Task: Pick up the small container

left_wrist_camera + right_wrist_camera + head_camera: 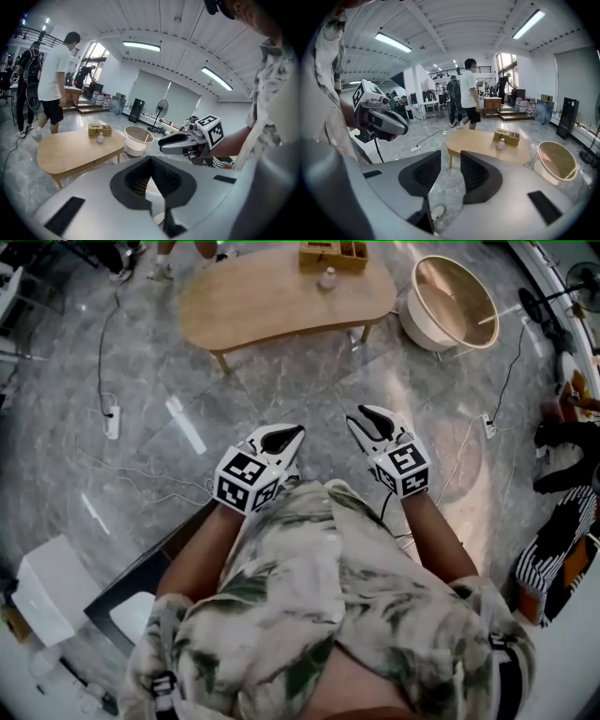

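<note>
The small container [327, 278] stands on the wooden tabletop [272, 296], just beside a box [334, 254], well apart from both grippers. The left gripper [150, 158] has its jaws together. The right gripper [450, 158] has its jaws apart, with nothing between them.

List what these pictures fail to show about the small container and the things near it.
- Small container: too small in every view to tell its cap or contents.
- Wooden box behind it: cut off by the top edge in the head view; print too small in the right gripper view.
- Table: far legs hidden under its own top in the head view.
</note>
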Tool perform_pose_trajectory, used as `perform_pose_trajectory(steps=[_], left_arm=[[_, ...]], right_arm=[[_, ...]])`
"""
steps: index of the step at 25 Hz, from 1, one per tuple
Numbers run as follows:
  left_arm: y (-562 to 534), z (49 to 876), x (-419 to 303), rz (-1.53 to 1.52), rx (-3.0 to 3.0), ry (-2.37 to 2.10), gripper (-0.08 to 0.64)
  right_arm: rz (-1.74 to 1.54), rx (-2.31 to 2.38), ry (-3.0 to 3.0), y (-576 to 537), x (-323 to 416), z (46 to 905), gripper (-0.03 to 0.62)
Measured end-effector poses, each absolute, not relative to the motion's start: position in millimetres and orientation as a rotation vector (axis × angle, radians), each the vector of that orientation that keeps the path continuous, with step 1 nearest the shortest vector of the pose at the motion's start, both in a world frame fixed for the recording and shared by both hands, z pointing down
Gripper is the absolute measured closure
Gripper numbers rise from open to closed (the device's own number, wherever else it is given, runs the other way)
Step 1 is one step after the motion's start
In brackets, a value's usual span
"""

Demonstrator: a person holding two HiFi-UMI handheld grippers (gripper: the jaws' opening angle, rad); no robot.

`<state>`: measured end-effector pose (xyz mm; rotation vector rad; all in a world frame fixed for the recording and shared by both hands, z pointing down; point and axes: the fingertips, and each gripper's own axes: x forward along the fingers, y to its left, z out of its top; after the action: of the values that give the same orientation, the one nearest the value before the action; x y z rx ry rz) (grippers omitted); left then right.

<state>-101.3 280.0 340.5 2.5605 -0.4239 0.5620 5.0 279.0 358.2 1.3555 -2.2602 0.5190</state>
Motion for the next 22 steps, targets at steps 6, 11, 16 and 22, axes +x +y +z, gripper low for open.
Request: perform_pose_trajectory(steps=[6, 11, 16, 22], left_arm=[[226.7, 343.3, -125.1, 0.554, 2.579, -0.41, 0.537], [199.5, 345.5, -136.6, 0.528, 2.561, -0.413, 0.537], [170.3, 346.0, -140.0, 0.524, 2.56, -0.418, 0.537], [133.5, 349.0, -135.9, 0.519, 2.551, -0.47, 0.537]], right_arm=[[0.516, 1.41, -2.236, 217.0, -9.5, 359.7, 0.446], [0.513, 1.427, -2.215, 179.9, -12.0, 360.5, 0.446], [0.506, 1.419, -2.201, 142.2, -8.8, 364.8, 0.449], [0.492, 1.404, -2.208, 97.9, 2.4, 373.5, 0.453]])
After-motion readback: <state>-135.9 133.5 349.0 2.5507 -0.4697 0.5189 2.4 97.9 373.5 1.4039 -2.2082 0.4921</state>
